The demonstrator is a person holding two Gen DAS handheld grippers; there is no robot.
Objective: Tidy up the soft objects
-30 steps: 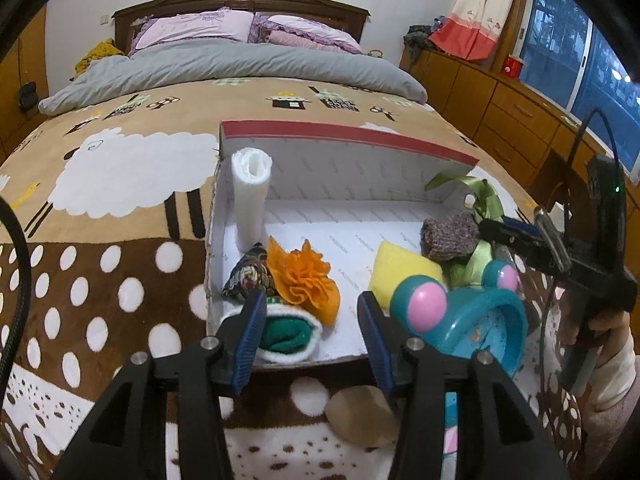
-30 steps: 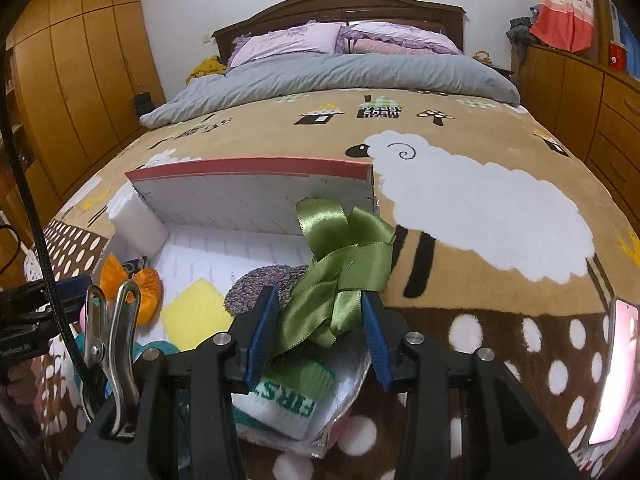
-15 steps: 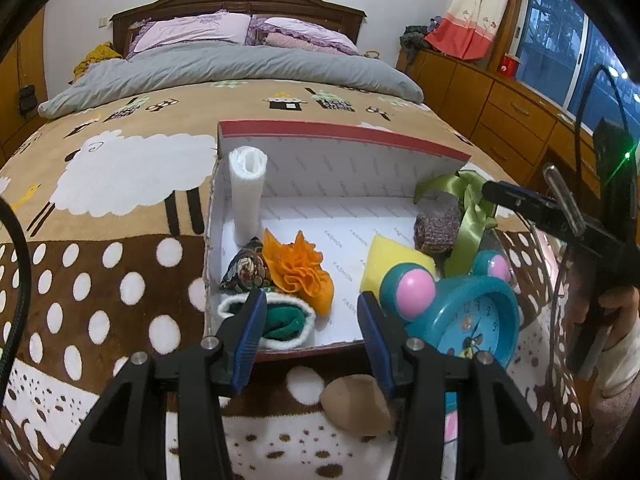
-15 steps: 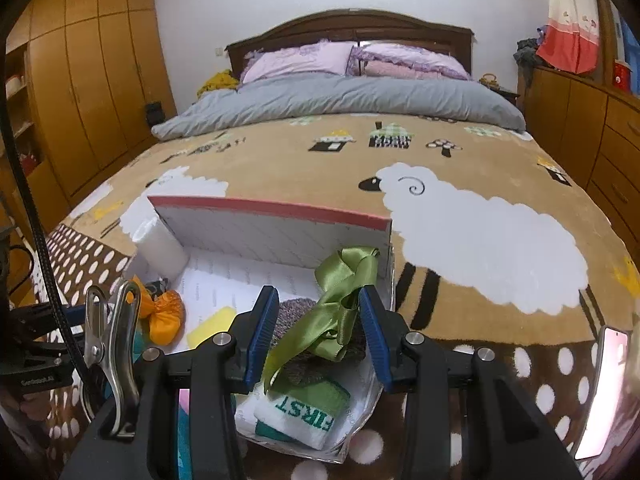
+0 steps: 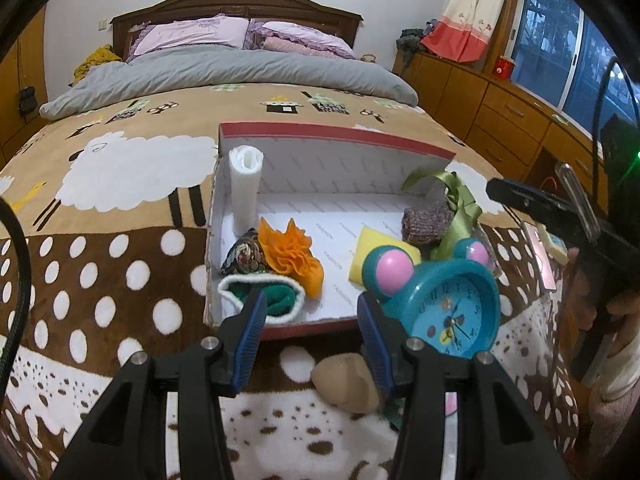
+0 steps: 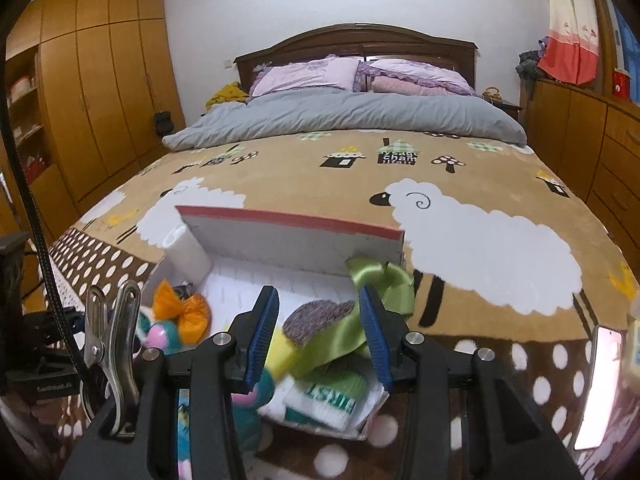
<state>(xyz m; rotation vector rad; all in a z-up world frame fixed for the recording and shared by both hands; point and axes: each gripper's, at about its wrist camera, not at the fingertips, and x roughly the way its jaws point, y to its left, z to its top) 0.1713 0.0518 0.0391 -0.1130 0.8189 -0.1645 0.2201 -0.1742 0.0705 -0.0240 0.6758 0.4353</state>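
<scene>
The left gripper (image 5: 310,320) is seen with its two blue-padded jaws spread wide and nothing between them, held low in front of the near wall of one open cardboard box (image 5: 332,152) that stands on the sheep-patterned blanket (image 5: 120,248). The right gripper (image 6: 318,326) is likewise spread wide with nothing clamped; one green satin ribbon (image 6: 344,344) is seen between and beyond its pads, with no contact discernible. Inside the box the following are counted from the left wrist view: one white roll (image 5: 245,188) standing upright in the far left corner, one dark patterned pouch (image 5: 244,258), one orange fabric flower (image 5: 292,254) touching that pouch, one green-and-white rolled sock (image 5: 260,296) against the near wall, one yellow sponge (image 5: 372,246), and one grey knitted piece (image 5: 426,222) lying just beside the ribbon at the right end. A further white-and-green sock marked "FIRST" (image 6: 328,396) is recorded at the near right corner in the right wrist view. Outside the box, one teal alarm clock (image 5: 444,292) with two pink knobs is noted beside the near right corner, and one tan beanbag-like lump (image 5: 346,380) lies on the blanket just before the box. One metal clip (image 6: 114,344) is fixed beside the right gripper.
</scene>
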